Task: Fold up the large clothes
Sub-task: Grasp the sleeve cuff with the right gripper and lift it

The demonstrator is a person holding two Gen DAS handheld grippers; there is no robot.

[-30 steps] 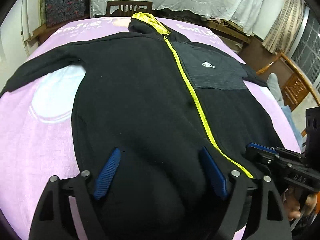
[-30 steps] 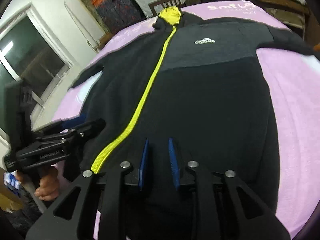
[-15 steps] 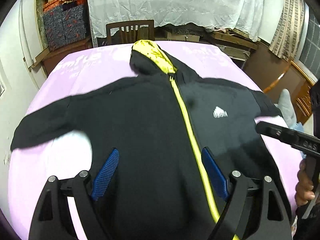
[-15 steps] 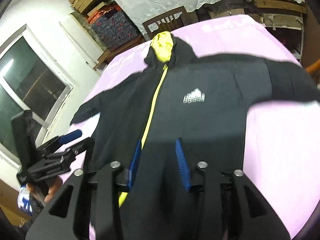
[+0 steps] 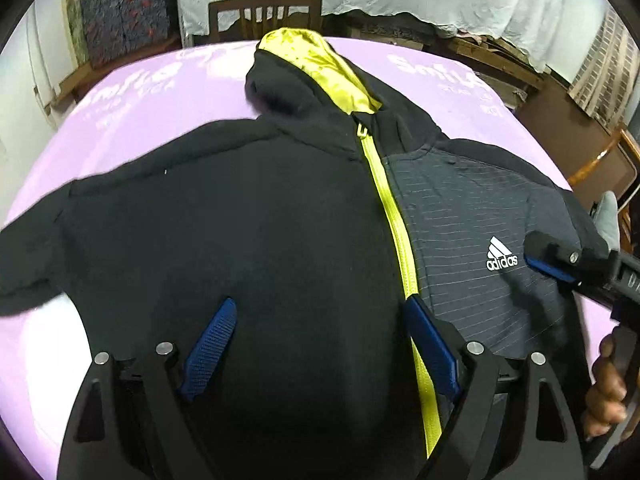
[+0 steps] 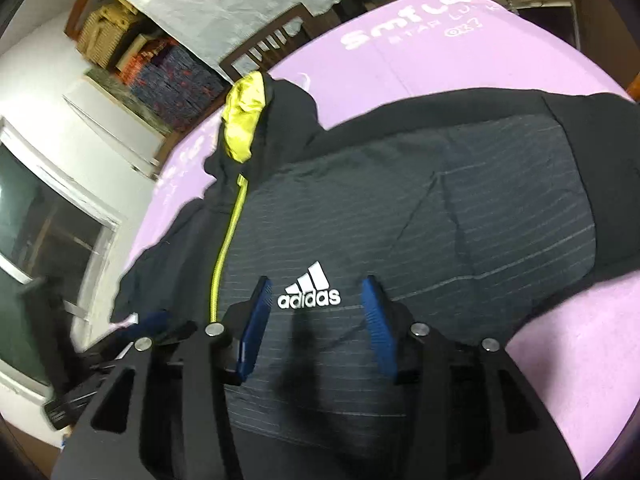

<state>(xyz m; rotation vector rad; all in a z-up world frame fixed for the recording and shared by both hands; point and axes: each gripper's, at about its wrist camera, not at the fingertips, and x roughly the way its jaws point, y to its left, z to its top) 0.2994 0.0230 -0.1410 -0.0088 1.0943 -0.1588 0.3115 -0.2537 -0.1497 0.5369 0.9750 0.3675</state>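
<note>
The left gripper (image 5: 318,354) is wide open and holds nothing. Its blue pads (image 5: 210,350) hang over the hoodie (image 5: 240,240), just left of the yellow zipper (image 5: 394,224). The right gripper (image 6: 316,324) holds nothing either; its jaws have just been opening, with only the white logo (image 6: 310,294) showing in the gap, to the right of the zipper.

The hoodie lies flat and face up on the purple sheet (image 5: 140,84), zipped shut. Its hood (image 5: 316,68) is at the far end of the zipper and its sleeves spread out to both sides.

I think the step now is reaching for the shoulders or sleeves to start folding. To do it well, each gripper should go far out from the zipper, bite both layers of cloth, and both should lift together so the hoodie stays smooth.
</note>
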